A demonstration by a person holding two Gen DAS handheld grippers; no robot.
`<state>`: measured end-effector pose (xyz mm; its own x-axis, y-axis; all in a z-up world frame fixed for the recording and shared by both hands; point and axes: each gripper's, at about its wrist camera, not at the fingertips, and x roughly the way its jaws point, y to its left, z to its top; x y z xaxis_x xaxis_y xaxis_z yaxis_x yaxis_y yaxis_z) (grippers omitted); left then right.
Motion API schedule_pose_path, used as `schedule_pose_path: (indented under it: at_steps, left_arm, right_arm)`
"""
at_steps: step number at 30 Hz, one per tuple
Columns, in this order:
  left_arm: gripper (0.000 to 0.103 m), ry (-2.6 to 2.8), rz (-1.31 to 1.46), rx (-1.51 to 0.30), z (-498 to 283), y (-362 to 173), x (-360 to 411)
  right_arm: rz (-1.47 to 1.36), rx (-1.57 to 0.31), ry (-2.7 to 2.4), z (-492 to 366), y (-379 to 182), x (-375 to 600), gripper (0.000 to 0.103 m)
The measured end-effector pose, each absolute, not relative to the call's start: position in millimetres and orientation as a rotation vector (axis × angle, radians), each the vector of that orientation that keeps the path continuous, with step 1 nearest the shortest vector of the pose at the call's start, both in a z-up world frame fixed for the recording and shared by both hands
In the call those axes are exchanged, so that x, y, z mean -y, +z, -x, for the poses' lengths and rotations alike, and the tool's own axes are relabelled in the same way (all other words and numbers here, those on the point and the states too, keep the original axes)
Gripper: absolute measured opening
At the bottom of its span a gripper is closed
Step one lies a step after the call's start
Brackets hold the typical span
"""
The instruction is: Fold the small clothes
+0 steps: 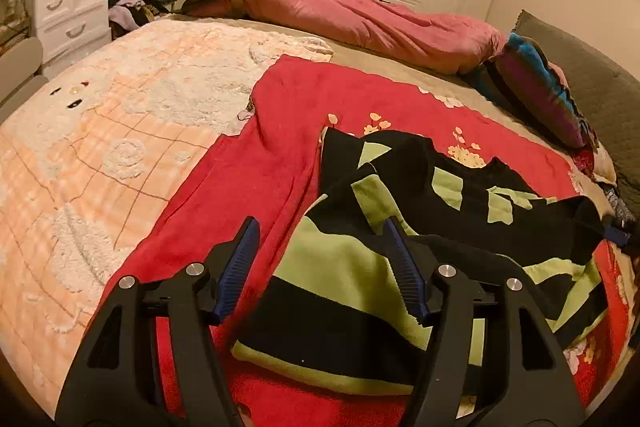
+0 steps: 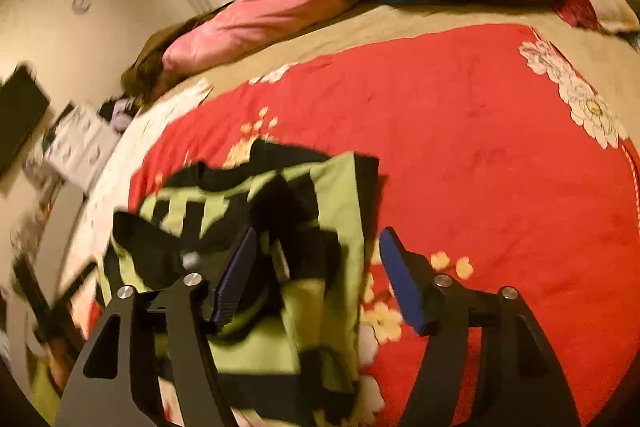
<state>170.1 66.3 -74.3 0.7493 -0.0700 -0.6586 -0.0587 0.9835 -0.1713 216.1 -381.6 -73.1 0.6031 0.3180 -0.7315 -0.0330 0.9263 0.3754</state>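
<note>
The black-and-green striped garment [image 1: 400, 239] lies rumpled on the red blanket [image 1: 248, 179] on the bed [image 1: 360, 51], partly doubled over but uneven — a fold looks begun, not finished. Left hand-held gripper [image 1: 320, 263] hovers over its near edge, jaws apart, gripping nothing. Right hand-held gripper [image 2: 316, 275] likewise stands wide and empty above the cloth's right side — flattening and further folds remain.

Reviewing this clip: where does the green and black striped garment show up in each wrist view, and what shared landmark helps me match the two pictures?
Left wrist: the green and black striped garment lies lower centre to right, on the red blanket.
Right wrist: it lies lower left to centre, blurred, on the blanket.
Shared landmark: the long pink duvet along the bed's far side.
</note>
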Motion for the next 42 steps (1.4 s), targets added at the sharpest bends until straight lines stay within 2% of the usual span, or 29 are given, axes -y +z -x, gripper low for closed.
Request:
schedule_pose_path:
  at_steps: [2,11,18,19,20,21,22,24,25,28,31,32,34,35,36,42]
  left_arm:
    - [0.062,-0.004,0.193,-0.727,-174,-73,-67]
    - [0.069,-0.053,0.192,-0.779,-214,-67,-68]
    - [0.069,-0.111,0.096,-0.875,-252,-90,-36]
    - [0.059,-0.120,0.081,-0.879,-253,-92,-32]
    - [0.032,-0.131,0.061,-0.885,-255,-94,-25]
    - [0.021,-0.132,0.051,-0.883,-255,-95,-21]
    - [0.006,-0.133,0.053,-0.876,-254,-94,-20]
    - [0.006,-0.145,0.122,-0.826,-248,-81,-25]
    - [0.006,-0.149,0.174,-0.779,-244,-72,-33]
    - [0.006,-0.126,0.354,-0.676,-241,-50,-66]
    - [0.008,-0.097,0.380,-0.719,-252,-60,-74]
    - [0.008,-0.086,0.354,-0.738,-254,-68,-70]
    - [0.010,-0.092,0.355,-0.762,-253,-80,-67]
    - [0.011,-0.097,0.369,-0.760,-250,-85,-67]
    - [0.012,-0.097,0.371,-0.758,-247,-86,-69]
    - [0.022,-0.104,0.351,-0.733,-237,-86,-71]
  right_arm:
    - [-0.315,-0.909,0.207,-207,-76,379,0.069]
    - [-0.191,-0.973,0.255,-194,-99,355,0.069]
    - [-0.210,-1.032,0.283,-195,-119,340,0.068]
    - [-0.212,-1.030,0.279,-194,-120,340,0.066]
    - [-0.214,-1.033,0.274,-192,-122,339,0.057]
    - [-0.222,-1.044,0.279,-191,-125,339,0.040]
    - [-0.230,-1.049,0.282,-190,-126,339,0.031]
    - [-0.253,-1.042,0.279,-185,-125,344,0.007]
    - [-0.285,-1.037,0.286,-182,-124,349,0.005]
    - [-0.355,-1.032,0.251,-173,-124,364,0.005]
    - [-0.318,-1.054,0.231,-173,-129,360,0.007]
    - [-0.292,-1.053,0.228,-174,-127,356,0.013]
    - [-0.257,-1.042,0.209,-175,-119,352,0.034]
    - [-0.239,-1.005,0.205,-175,-110,349,0.054]
    - [-0.218,-0.978,0.210,-176,-105,347,0.058]
    - [0.083,-0.894,0.212,-194,-86,309,0.058]
